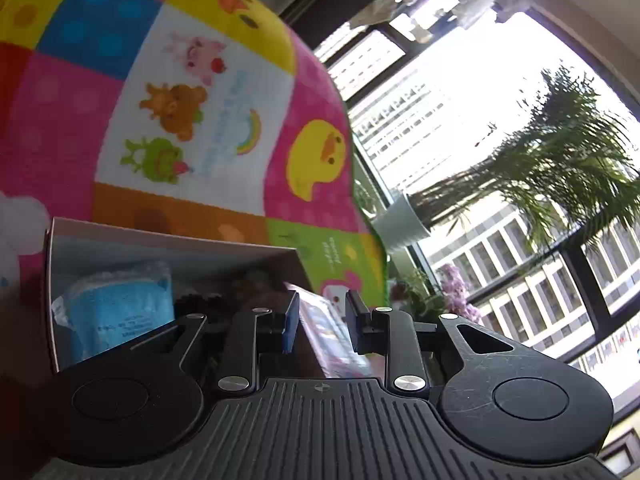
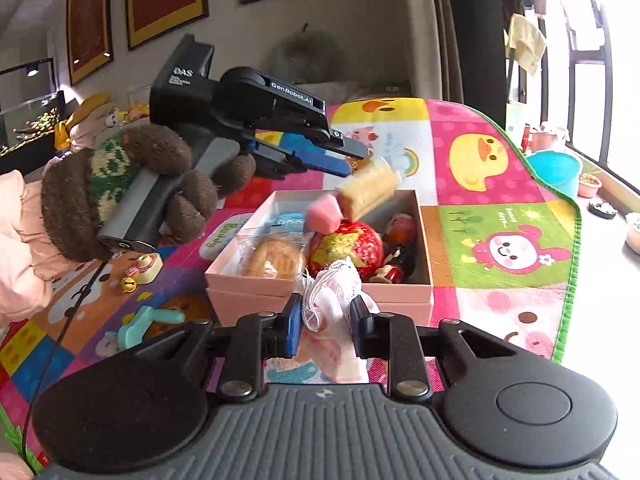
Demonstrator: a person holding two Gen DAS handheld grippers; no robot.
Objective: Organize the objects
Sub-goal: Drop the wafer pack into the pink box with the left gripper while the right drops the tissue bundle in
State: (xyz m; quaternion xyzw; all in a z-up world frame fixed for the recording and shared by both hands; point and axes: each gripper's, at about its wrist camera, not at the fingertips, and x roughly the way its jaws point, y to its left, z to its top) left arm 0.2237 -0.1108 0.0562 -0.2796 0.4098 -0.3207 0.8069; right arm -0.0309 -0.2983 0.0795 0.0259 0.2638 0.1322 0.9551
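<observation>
Clenched on a lace-edged cloth point(image 2: 334, 292), the right gripper point(image 2: 324, 320) hangs before the pink box point(image 2: 400, 292) mid-mat. Above it the left gripper point(image 2: 348, 158) clamps a tan-bodied, pink-capped bottle point(image 2: 356, 196). Box half filled; toys remain on the play mat point(image 2: 500, 240).

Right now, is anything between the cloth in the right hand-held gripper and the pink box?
Nothing blocks the short gap from the lacy cloth to the pink box. But the left hand-held gripper hovers above the box with a yellowish roll and pink piece beneath it.
</observation>
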